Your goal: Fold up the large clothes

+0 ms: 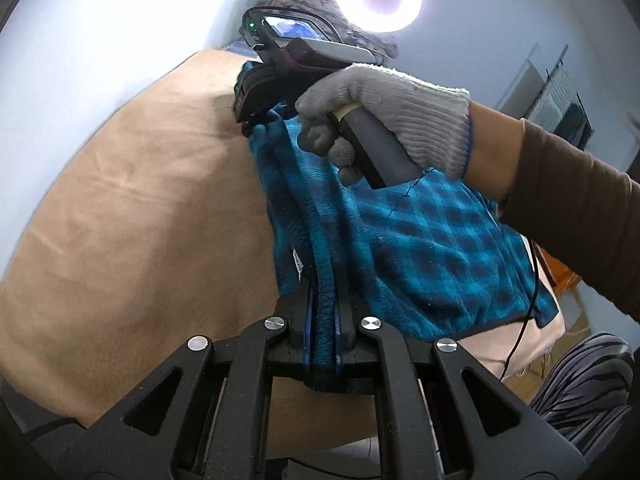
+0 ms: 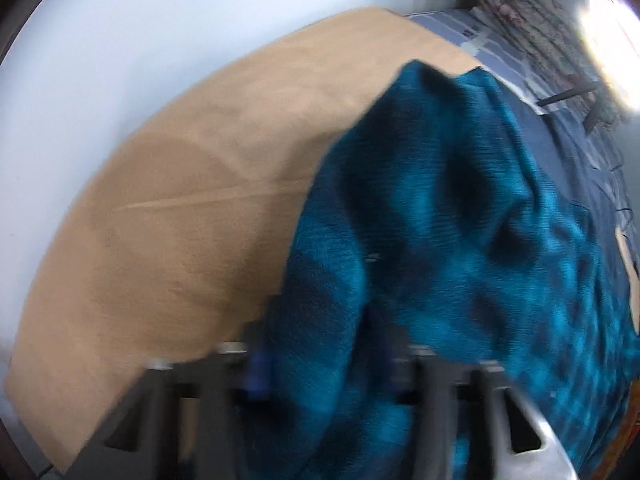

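The blue plaid fleece garment (image 1: 420, 248) is off the tan sheet (image 1: 140, 208) and held up above it, stretched between the two tools. The left hand-held gripper (image 1: 322, 332) is closed narrow on a bunched, several-layer edge of the fleece, the cloth pinched between its blue-lined fingers. In the left wrist view the right hand-held gripper (image 1: 256, 120), carried by a gloved hand (image 1: 384, 116), grips another edge of the garment farther out over the tan sheet. The right wrist view is blurred, but fleece fills the space between its fingers (image 2: 260, 376), which fits a grip on the cloth.

The step in hand looks like carrying a gathered edge across to make a fold, or lifting the garment to lay it out; which fold this is cannot be told. The next move probably calls for keeping both grips firm, holding the two edges level so the layers hang evenly, and lowering the fleece flat onto the tan sheet before letting go.

No container is in view.
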The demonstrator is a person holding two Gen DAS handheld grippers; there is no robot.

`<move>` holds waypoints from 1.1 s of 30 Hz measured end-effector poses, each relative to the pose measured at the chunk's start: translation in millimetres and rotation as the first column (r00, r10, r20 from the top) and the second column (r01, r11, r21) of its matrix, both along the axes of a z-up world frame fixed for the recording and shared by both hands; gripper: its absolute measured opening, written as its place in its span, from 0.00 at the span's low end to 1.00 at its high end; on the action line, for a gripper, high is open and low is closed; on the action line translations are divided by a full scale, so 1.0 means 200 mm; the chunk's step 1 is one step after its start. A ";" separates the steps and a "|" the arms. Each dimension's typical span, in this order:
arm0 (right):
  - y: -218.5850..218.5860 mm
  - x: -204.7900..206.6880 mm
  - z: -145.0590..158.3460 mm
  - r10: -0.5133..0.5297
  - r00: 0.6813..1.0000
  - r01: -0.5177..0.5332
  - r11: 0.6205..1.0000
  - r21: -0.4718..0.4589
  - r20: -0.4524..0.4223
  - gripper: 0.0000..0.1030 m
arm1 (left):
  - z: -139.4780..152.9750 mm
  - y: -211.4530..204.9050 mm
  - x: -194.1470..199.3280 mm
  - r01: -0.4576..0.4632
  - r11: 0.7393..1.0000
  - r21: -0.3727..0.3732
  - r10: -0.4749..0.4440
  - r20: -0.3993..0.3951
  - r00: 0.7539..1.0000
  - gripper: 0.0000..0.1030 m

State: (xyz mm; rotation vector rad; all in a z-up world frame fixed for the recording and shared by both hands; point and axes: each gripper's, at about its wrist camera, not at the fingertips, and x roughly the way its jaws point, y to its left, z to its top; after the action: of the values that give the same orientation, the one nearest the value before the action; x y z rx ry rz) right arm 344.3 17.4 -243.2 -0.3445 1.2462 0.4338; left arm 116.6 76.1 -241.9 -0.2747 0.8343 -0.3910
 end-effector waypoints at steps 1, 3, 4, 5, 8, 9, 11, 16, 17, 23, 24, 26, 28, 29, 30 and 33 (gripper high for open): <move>-0.03 0.01 0.01 -0.010 1.000 0.011 0.999 0.038 -0.014 0.13 | 0.01 -0.02 0.00 0.010 1.000 0.010 -0.010 0.006 1.000 0.05; -0.15 0.02 0.06 -0.052 0.998 0.059 0.984 0.169 -0.047 0.08 | 0.04 -0.05 0.00 0.031 0.999 0.033 -0.031 0.018 0.999 0.05; -0.20 0.03 0.08 -0.069 0.996 0.081 0.970 0.229 -0.062 0.08 | 0.06 -0.08 -0.01 0.043 0.998 0.049 -0.044 0.026 0.999 0.05; -0.26 0.04 0.09 -0.089 0.993 0.109 0.951 0.289 -0.080 0.07 | 0.07 -0.10 -0.01 0.055 0.996 0.065 -0.057 0.032 0.998 0.05; -0.47 0.06 0.12 -0.136 0.982 0.181 0.871 0.456 -0.129 0.07 | 0.11 -0.20 -0.02 0.106 0.987 0.118 -0.112 0.043 0.993 0.05; -0.54 0.05 0.13 -0.147 0.979 0.200 0.842 0.502 -0.143 0.07 | 0.11 -0.22 -0.02 0.117 0.984 0.131 -0.124 0.043 0.991 0.05; -0.67 0.04 0.14 -0.166 0.975 0.221 0.791 0.571 -0.147 0.07 | 0.14 -0.26 -0.02 0.144 0.978 0.149 -0.151 0.035 0.988 0.05; -0.96 -0.04 0.12 -0.219 0.964 0.262 0.696 0.668 -0.151 0.07 | 0.25 -0.27 -0.07 0.176 0.979 0.100 -0.183 0.070 0.981 0.21; -1.04 -0.05 0.09 -0.237 0.957 0.285 0.678 0.677 -0.166 0.07 | 0.27 -0.27 -0.08 0.174 0.980 0.098 -0.182 0.082 0.980 0.26; -1.27 -0.07 -0.09 -0.319 0.919 0.391 0.649 0.653 -0.234 0.07 | 0.28 -0.20 -0.05 0.125 0.990 0.070 -0.131 0.079 0.988 0.26; -1.30 -0.06 -0.12 -0.333 0.912 0.406 0.652 0.640 -0.240 0.07 | 0.26 -0.19 -0.03 0.119 0.991 0.060 -0.123 0.068 0.990 0.26; -1.32 -0.05 -0.17 -0.346 0.902 0.428 0.651 0.627 -0.257 0.07 | 0.21 -0.19 0.02 0.117 0.991 0.062 -0.119 0.034 0.992 0.26; -1.34 -0.04 -0.18 -0.344 0.904 0.425 0.656 0.624 -0.254 0.07 | 0.14 -0.27 0.05 0.132 0.986 0.100 -0.135 0.018 0.991 0.26; -1.33 -0.03 -0.18 -0.341 0.908 0.417 0.665 0.619 -0.245 0.07 | 0.11 -0.29 0.06 0.149 0.982 0.114 -0.151 0.010 0.988 0.26; -1.31 -0.03 -0.16 -0.334 0.915 0.400 0.689 0.604 -0.224 0.07 | 0.09 -0.31 0.06 0.160 0.980 0.120 -0.162 0.005 0.987 0.26; -1.27 -0.03 -0.12 -0.328 0.921 0.388 0.716 0.581 -0.211 0.08 | 0.02 -0.37 0.09 0.213 0.968 0.131 -0.213 -0.014 0.977 0.26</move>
State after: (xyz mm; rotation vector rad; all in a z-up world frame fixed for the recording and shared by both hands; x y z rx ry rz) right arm 339.0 -237.4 -267.6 0.4854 1.1542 0.4951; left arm 134.2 1.2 -237.4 -0.0619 0.8884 -0.5346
